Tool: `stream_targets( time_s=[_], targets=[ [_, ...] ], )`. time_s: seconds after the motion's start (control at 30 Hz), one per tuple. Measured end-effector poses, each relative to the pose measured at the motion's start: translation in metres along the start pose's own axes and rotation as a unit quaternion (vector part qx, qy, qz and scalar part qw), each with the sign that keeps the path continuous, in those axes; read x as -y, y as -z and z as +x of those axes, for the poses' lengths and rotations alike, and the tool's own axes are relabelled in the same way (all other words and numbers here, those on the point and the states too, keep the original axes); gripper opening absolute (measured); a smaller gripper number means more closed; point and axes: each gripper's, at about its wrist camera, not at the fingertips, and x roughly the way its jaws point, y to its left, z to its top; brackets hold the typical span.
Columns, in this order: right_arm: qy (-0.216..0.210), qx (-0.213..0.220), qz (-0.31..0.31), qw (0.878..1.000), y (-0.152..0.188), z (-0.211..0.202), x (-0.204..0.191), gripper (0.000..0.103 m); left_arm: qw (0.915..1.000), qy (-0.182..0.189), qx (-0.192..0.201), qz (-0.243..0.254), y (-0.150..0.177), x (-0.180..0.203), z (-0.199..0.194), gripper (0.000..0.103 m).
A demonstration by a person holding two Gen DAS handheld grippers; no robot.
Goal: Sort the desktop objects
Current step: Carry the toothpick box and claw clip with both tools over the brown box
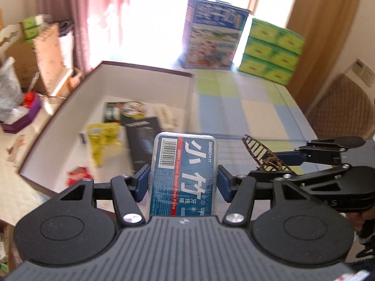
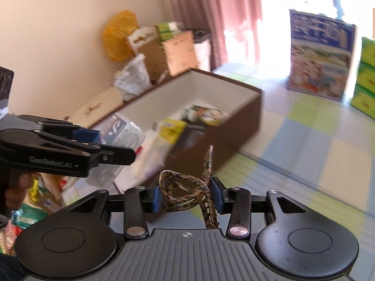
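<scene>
A lived-in home room. Pink curtains (image 2: 234, 11) hang at the window. Boxes (image 2: 164, 51) crowd the wall beside a checked tablecloth (image 1: 246, 107).

Cream wall (image 2: 58, 23), pink curtain (image 2: 218, 11) beside bright window (image 1: 159, 11), wicker chair (image 1: 344, 107), cardboard clutter (image 2: 152, 53) against wall.

My left gripper (image 1: 184, 180) is black plastic with a grey ribbed deck nearest the lens, marked by a small crosshair at its front edge. Either side of that crosshair sit two round black housings with shallow discs, and from them two link arms run forward, each pinned by a bright silver screw. Smaller screws cap the outer knuckles. The fingers (image 1: 141, 182) wear blue pads. My right gripper (image 2: 186, 195) is the same build: ribbed deck, crosshair, silver screws, blue pads (image 2: 155, 197). Seen side-on, left of the right gripper's crosshair, the left gripper's black shell carries pale lettering, too blurred to read.
</scene>
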Motion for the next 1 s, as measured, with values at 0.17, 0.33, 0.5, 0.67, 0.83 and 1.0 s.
stream_targets(
  time_s=[0.17,0.33,0.5,0.67,0.83,1.0],
  targets=[
    [-0.009,0.026,-0.024,0.999,-0.033,0.021,-0.022,0.04,0.9992,-0.032,0.021,-0.008,-0.017,-0.035,-0.008,0.054],
    [-0.002,0.053,-0.05,0.997,-0.064,0.045,-0.037,0.04,0.9975,-0.056,0.044,-0.008,-0.041,-0.067,-0.005,0.054],
    [0.004,0.058,-0.073,0.996,-0.086,0.073,-0.039,0.04,0.9965,-0.064,0.055,0.001,-0.066,-0.089,0.009,0.054],
    [0.004,0.052,-0.094,0.994,-0.108,0.11,-0.026,0.04,0.9969,-0.065,0.044,0.006,-0.085,-0.108,0.036,0.054],
    [0.002,0.028,-0.113,0.993,-0.119,0.152,-0.002,0.04,0.9981,-0.061,0.012,-0.005,-0.098,-0.124,0.073,0.054],
    [-0.001,0.017,-0.134,0.991,-0.125,0.185,0.02,0.04,0.9979,-0.063,-0.018,-0.003,-0.108,-0.135,0.109,0.054]
  ],
)
